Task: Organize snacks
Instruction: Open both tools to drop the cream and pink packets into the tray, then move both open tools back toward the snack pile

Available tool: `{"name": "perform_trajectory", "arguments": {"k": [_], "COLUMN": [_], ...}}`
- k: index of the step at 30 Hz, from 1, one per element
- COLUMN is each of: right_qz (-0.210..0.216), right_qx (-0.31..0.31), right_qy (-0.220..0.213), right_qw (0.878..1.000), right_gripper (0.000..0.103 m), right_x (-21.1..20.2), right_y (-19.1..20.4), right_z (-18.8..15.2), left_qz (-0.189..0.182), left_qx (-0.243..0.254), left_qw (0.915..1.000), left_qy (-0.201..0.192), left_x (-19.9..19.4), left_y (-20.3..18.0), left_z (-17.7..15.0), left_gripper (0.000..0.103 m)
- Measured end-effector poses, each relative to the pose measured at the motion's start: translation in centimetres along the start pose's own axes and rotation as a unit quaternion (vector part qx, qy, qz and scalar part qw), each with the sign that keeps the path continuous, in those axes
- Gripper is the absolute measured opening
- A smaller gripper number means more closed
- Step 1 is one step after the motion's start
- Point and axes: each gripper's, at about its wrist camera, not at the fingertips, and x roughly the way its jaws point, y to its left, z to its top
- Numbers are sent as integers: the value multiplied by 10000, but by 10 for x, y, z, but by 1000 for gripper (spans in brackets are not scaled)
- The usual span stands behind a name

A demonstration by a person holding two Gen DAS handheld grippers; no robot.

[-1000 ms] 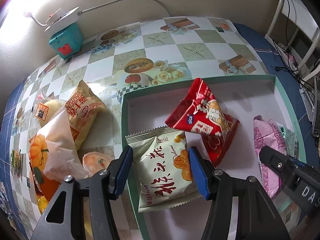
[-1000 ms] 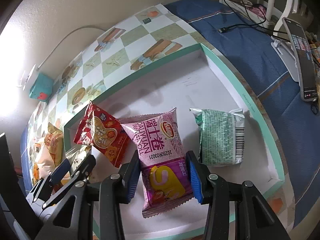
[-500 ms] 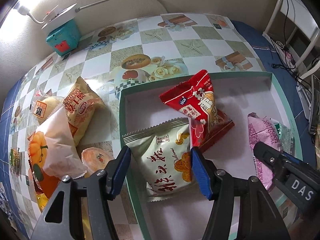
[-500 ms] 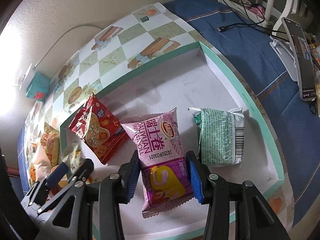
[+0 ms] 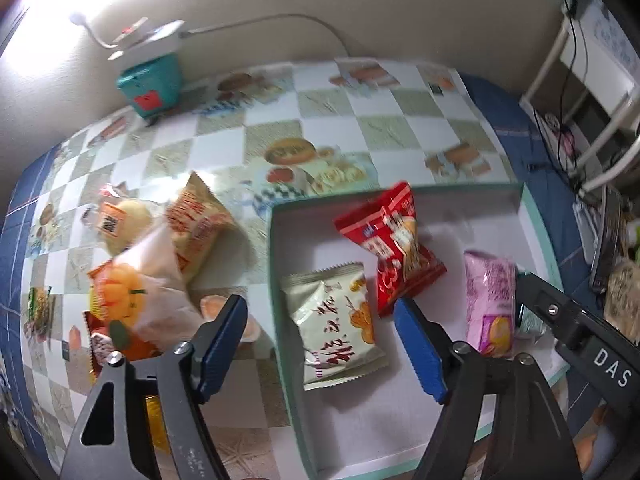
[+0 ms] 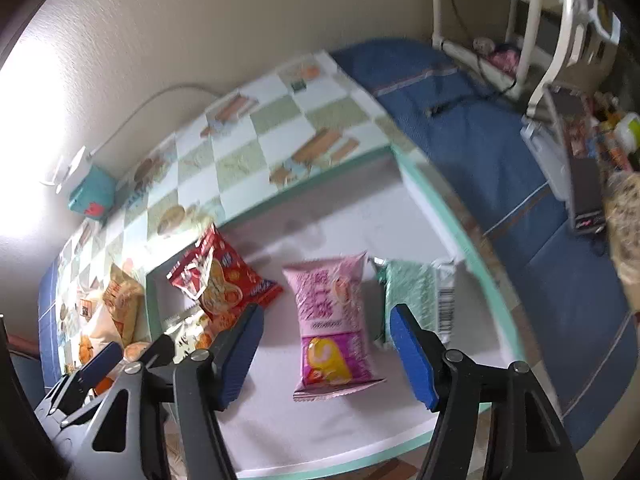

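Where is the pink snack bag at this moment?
The pink bag lies flat inside the white tray, between the red bag and the green bag. In the right wrist view it sits below the open right gripper.

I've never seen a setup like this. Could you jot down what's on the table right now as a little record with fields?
Container: shallow white box with green rim
Inside the box: cream snack packet, red snack packet, pink snack packet, green snack packet
Outside the box: pile of orange and yellow snack packets on the checkered tablecloth
Left gripper: open above the cream packet, jaws just opened
Right gripper: open above the pink packet, jaws just opened
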Motion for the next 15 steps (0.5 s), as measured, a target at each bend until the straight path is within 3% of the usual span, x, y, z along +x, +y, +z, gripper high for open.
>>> {"name": "perform_trajectory", "arguments": {"k": [3,8,11,15], "right_qz": [-48,-38,-47,-37], "right_qx": [-60,-82,-147,-209], "right_qy": [-69,24,20,-30], "right_qw": [9999,10000,9999,9998], "right_gripper": [83,84,102,103], "right_x": [-4,3,5,4], "right_y": [3,5,7,10], "right_z": [1,1,-1,-1], "left_qz": [66,393,516,639], "left_qx": [-173,-632,-908,-1081], "left_qw": [9998,9968,9939,9915], "left_qy": [-119,-301,-366,-354], "left_x": [-7,-11,-12,-10], "left_y": [9,30,44,53], "left_z": [1,0,0,-1], "left_gripper": [87,90,97,97]}}
